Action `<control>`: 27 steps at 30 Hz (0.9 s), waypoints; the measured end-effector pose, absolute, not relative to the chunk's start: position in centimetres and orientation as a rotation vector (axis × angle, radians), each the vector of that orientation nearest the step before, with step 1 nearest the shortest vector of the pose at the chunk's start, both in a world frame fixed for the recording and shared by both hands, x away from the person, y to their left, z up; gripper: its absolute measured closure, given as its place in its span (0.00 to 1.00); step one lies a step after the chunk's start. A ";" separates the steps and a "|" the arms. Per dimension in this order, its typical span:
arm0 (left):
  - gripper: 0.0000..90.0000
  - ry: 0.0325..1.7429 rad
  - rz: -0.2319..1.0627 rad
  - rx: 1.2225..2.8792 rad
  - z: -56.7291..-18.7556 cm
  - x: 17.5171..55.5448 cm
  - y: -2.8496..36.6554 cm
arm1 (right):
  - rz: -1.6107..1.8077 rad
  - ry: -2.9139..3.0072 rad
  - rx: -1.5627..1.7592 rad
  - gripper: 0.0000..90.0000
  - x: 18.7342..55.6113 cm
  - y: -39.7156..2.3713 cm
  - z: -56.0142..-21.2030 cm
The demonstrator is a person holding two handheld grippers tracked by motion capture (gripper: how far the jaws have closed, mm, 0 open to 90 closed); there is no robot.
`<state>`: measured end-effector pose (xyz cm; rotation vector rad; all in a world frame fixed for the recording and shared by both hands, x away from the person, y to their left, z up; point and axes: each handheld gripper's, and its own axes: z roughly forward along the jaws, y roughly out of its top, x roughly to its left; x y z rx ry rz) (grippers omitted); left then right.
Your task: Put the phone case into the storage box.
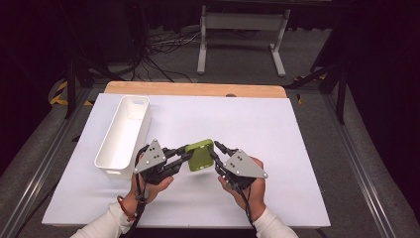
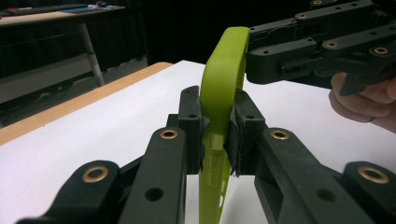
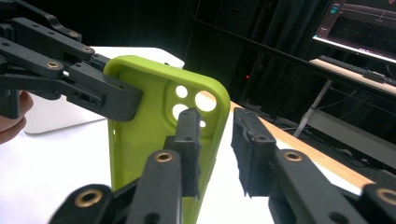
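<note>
Table [image 1: 277, 144] under white sheet, wooden strip along far edge, seen from high view. Above near middle: lime-green soft plastic phone case [image 1: 200, 155], held off sheet between two tools. Long axis roughly from near to far, slightly tilted, broad face toward camera. Left gripper [image 1: 187, 151], grey three-cornered plate on top, at case's left long edge; right gripper [image 1: 215, 150] at right long edge. Hands below, white sleeves, bead bracelet [image 1: 125, 208] on left wrist. Long white plastic bin [image 1: 124, 135] to left, near left gripper, lengthwise from near to far, apart from case.

Left gripper view: phone case [image 2: 223, 88] edge-on, thin, upright in frame, long axis running up and down, rounded corner at top. Left gripper [image 2: 218, 128] clamped on case, both pads pressed flat against its two faces. Right gripper [image 2: 254, 65] farther off at upper right, by top corner of case, fingers of a hand behind.

Right gripper view: phone case [image 3: 149, 130] with hollow inner side toward camera, camera cut-outs near upper right corner, long axis upright. Right gripper [image 3: 217, 154] parted: one jaw in front of case's inner face, other jaw clear of rim, gap visible, no pinch on case. Left gripper [image 3: 123, 100] across at upper left, closed over case's edge. White bin [image 3: 60, 114] behind at left, blurred.
</note>
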<state>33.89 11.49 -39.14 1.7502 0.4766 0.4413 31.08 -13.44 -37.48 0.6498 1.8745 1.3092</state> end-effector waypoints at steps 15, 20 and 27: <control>0.86 0.484 0.455 1.731 -38.9 34.0 12.1 | 1.309 1.876 0.659 0.64 31.0 -14.0 -37.4; 0.86 0.484 0.455 1.740 -38.7 34.0 12.3 | 1.324 1.885 0.644 0.58 31.0 -14.3 -37.4; 0.86 0.479 0.461 1.741 -38.7 34.0 12.4 | 1.313 1.885 0.601 0.47 30.7 -14.5 -37.6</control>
